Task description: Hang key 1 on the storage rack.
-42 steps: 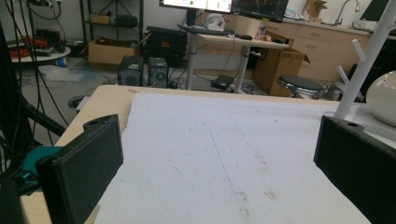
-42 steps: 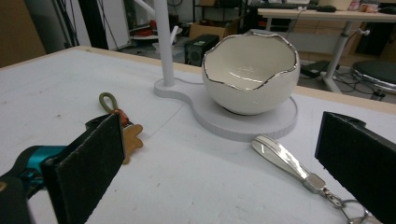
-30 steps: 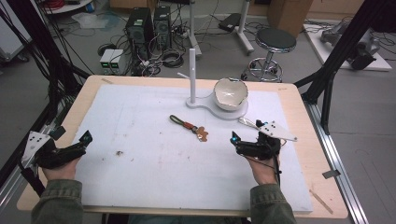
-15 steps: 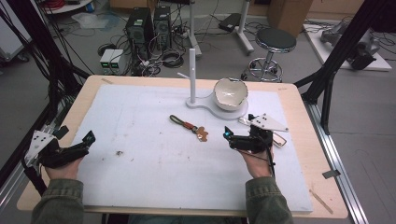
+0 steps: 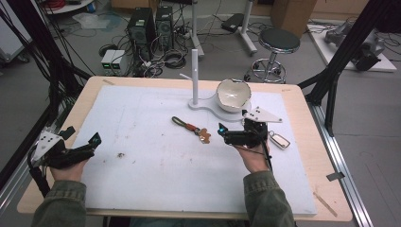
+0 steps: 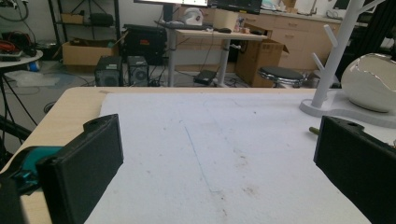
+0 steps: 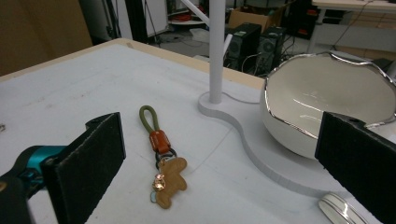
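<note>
We have the right gripper (image 5: pixel 222 130) hovering just beside the keychain (image 5: pixel 193 128), its jaws spread wide with nothing between them, and the left gripper (image 5: pixel 94 141) resting well apart at the near left of the table (image 5: pixel 302 99), jaws likewise wide apart and empty. The keychain lies flat on the white mat (image 5: pixel 142 165), near the middle, in front of the white stand (image 5: pixel 194 75) and the bowl (image 5: pixel 232 94). We judge it light and floppy: a soft olive cord loop (image 7: pixel 148 119), an orange leather band, a metal ring and a thin tan figure-shaped charm (image 7: pixel 169 181) that will dangle once lifted. The loop or the stiffer orange band looks to us the surest place to pinch. A car key fob (image 5: pixel 279 140) lies just right of our hand. We can read no brand or writing on any of it.
</note>
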Tool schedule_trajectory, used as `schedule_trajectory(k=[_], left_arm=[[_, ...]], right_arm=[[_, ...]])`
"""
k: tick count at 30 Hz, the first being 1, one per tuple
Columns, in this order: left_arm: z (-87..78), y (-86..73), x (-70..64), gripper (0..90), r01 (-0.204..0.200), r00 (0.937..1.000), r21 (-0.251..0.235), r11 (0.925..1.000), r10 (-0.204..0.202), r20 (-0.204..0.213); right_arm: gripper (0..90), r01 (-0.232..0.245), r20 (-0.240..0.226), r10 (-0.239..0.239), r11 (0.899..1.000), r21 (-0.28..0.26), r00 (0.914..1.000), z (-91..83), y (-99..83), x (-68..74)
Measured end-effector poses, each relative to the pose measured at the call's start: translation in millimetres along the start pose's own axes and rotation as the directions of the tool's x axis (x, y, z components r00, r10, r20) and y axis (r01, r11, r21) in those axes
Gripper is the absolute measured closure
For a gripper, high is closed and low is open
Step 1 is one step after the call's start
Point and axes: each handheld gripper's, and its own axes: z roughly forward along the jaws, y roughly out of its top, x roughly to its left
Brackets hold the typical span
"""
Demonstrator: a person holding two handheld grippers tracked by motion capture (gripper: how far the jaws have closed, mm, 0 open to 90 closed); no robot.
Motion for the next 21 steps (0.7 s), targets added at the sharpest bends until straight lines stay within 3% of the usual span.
schedule_trajectory(k=[9,21], left_arm=[[-0.3,0.1,0.0,1.7,-0.002,1.0,-0.002,1.0,0.002,0.0],[-0.3,0.0,0.3,1.7,-0.005,1.0,-0.001,1.0,0.005,-0.001]], right_arm=[[0.6,0.016,-0.04,-0.015,0.999,0.028,0.9991,16.3,13.2,5.6],[0.6,0.029,-0.102,-0.018,0.993,0.115,0.9947,45.9,23.6,11.6]])
